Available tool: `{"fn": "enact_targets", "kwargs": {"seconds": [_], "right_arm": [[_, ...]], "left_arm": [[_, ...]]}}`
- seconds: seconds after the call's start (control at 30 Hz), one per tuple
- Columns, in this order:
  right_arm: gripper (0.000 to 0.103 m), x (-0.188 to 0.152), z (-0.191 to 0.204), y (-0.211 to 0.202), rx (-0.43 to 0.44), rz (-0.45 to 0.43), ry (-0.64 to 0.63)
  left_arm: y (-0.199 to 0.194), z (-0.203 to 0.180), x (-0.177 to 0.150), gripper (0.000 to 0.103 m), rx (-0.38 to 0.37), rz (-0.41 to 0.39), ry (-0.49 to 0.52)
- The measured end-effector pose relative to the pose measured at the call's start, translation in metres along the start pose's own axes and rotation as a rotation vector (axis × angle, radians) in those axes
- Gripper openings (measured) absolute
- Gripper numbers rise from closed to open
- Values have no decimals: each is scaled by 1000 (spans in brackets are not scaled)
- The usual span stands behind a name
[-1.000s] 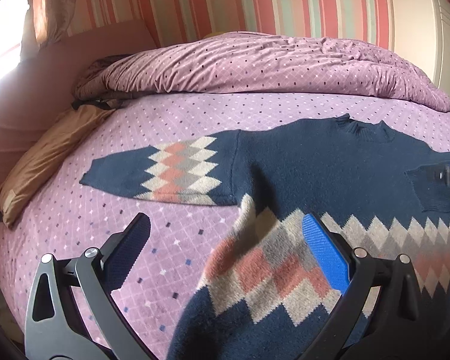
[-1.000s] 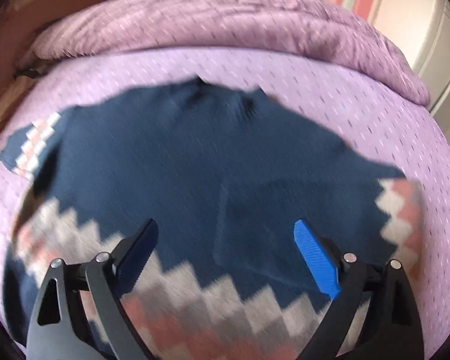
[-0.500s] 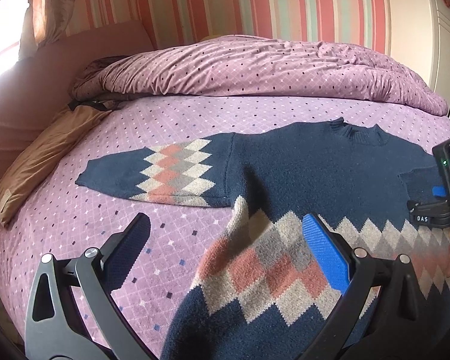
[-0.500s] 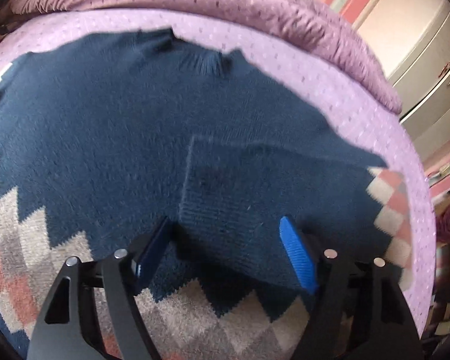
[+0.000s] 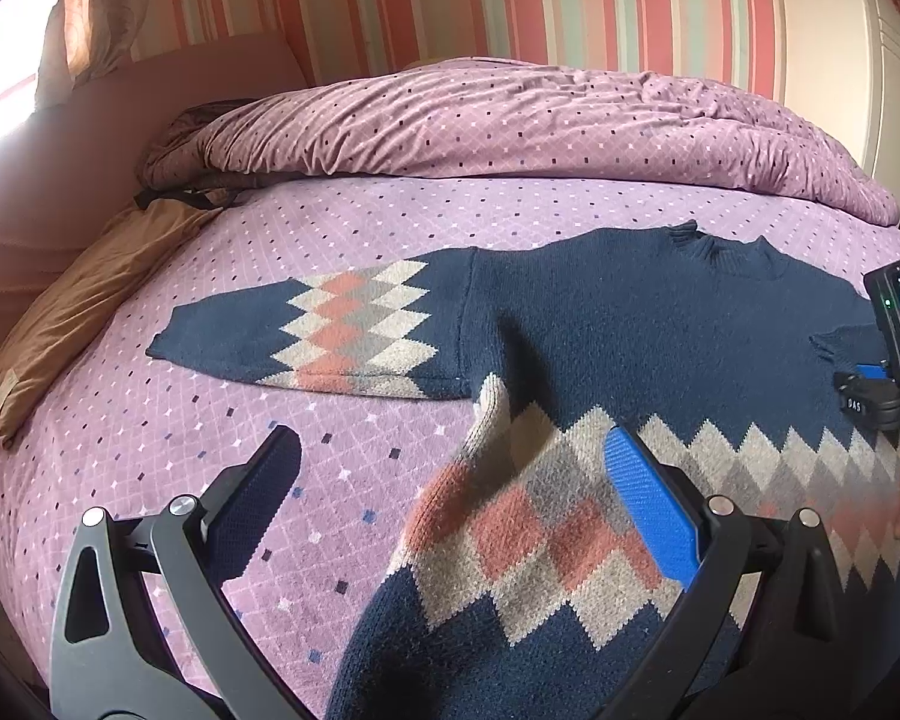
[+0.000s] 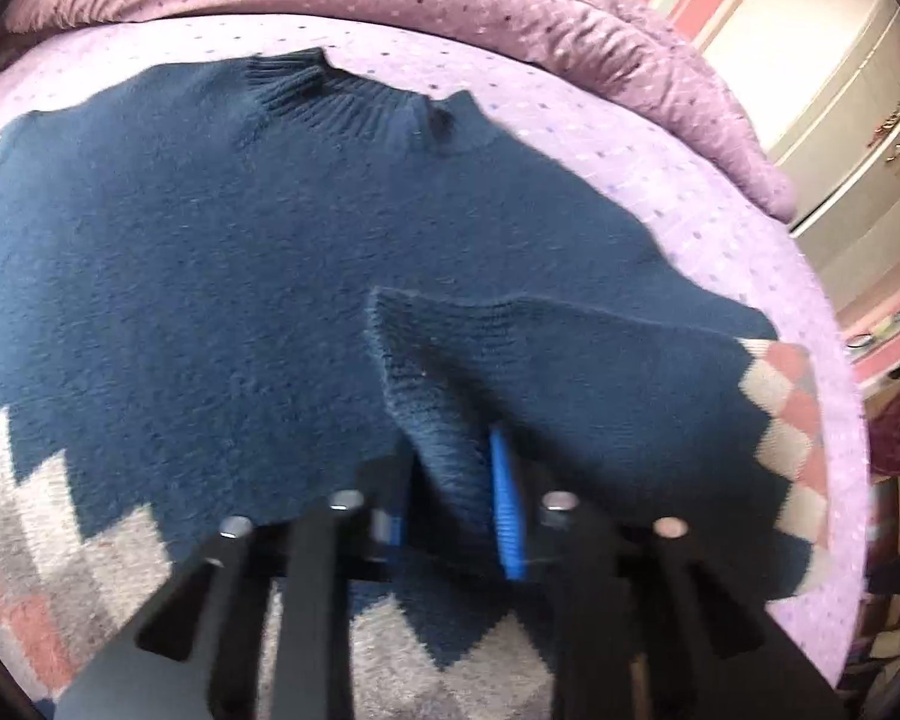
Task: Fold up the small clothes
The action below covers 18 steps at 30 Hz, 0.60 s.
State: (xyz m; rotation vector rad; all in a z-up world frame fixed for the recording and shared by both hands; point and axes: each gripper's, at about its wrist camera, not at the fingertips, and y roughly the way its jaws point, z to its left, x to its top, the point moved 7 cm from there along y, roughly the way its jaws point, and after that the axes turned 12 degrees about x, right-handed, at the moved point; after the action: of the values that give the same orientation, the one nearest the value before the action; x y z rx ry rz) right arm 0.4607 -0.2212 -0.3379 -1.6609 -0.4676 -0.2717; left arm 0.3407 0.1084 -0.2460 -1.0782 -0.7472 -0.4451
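**Navy sweater spread on a bed, one sleeve pinched by the right tool**

A navy knitted sweater (image 5: 630, 324) with a band of beige, grey and salmon diamonds lies flat on a bed (image 5: 390, 222) covered in a lilac sheet with small dots. Its collar points toward the far edge of the bed, where a rumpled purple duvet (image 5: 510, 120) is heaped. One sleeve (image 5: 306, 330) stretches out flat toward the bed's left edge, near a tan pillow (image 5: 84, 306).

The right tool (image 6: 450, 504) has its fingers drawn close together, gripping the cuff of the other sleeve (image 6: 570, 354), which is folded in across the sweater's chest. The left tool (image 5: 450, 480) hovers with its fingers spread wide, holding nothing, over the sweater's lower left side and the bare sheet beside it.
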Motion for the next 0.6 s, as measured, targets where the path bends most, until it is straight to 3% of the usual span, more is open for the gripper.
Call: {"fn": "enact_targets", "kwargs": {"seconds": [0.2, 0.33, 0.6], "right_arm": [[15, 11, -6, -21, 49, -64, 83], [15, 41, 7, -50, 98, -141, 88], [15, 108, 78, -62, 223, -199, 101]], "left_arm": [[2, 3, 2, 100, 5, -5, 0], [9, 11, 9, 100, 19, -9, -6], [18, 26, 18, 100, 23, -15, -17]]}}
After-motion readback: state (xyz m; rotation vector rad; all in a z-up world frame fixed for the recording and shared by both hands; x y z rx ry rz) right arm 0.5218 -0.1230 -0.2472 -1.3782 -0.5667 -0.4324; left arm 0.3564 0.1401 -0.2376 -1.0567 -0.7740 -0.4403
